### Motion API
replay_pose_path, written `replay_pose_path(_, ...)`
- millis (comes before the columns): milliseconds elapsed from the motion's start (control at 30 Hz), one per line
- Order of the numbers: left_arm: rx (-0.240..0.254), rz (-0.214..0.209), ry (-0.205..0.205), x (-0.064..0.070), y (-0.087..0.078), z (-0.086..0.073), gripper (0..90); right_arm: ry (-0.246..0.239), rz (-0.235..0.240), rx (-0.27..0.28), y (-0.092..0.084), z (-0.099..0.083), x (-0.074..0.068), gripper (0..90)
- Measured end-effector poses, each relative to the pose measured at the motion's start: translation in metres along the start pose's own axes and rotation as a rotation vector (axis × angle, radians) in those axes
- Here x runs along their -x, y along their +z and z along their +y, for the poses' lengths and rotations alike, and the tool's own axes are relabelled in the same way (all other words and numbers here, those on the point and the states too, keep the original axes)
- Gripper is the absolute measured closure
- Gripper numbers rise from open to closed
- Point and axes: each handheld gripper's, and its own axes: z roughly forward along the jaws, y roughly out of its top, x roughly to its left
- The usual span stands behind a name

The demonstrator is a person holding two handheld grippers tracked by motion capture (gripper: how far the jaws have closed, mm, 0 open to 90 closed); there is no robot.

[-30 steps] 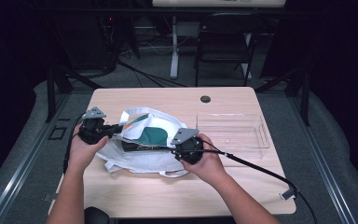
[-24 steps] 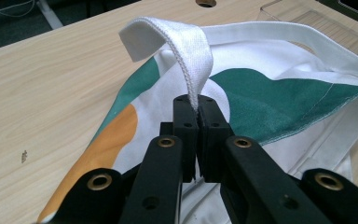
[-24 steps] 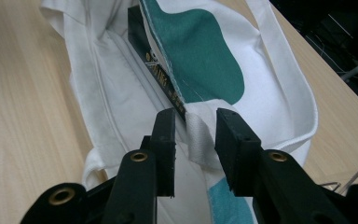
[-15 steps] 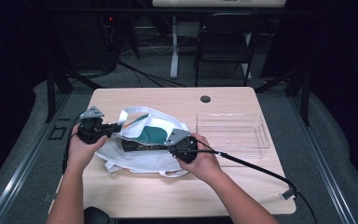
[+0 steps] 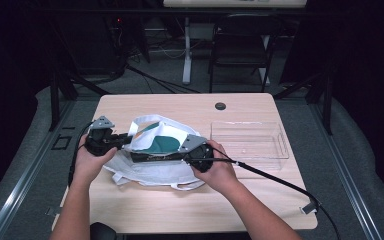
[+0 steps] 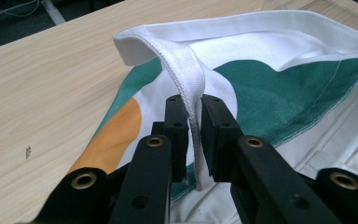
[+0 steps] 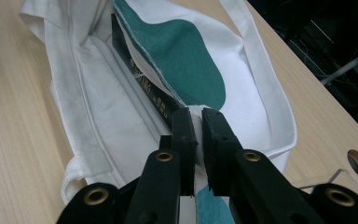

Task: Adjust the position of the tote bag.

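Inside the bag [image 7: 121,130], the right gripper view reveals a dark box [image 7: 142,81].

You've got two grippers in play, the left gripper [image 5: 125,139] and the right gripper [image 5: 184,153], one in each of your two hands. Between them sits one white tote bag [image 5: 155,165], printed with one green patch and one orange patch. Inside it there's one dark flat box [image 7: 142,86]. To your right, one clear plastic tray [image 5: 250,140]. All on one wooden table [image 5: 190,107], which has one round cable hole [image 5: 220,106]. Beyond it, one dark chair [image 5: 240,50].
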Motion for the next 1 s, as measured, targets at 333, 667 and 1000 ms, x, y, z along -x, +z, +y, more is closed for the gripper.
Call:
replay_pose_path(333,0.014,0.017,-0.011,0.001,-0.006,-0.007,67.7,0.017,0.007,0.045,-0.003,0.001,0.004,84.4)
replay_pose_path(667,0.045,0.03,0.023,0.009,-0.024,-0.016,61.2,0.031,0.018,0.065,-0.004,0.002,0.008,84.5)
replay_pose_path(1000,0.039,0.035,0.088,0.023,-0.026,-0.014,55.1,0.052,0.035,0.082,-0.005,0.005,0.018,84.6)
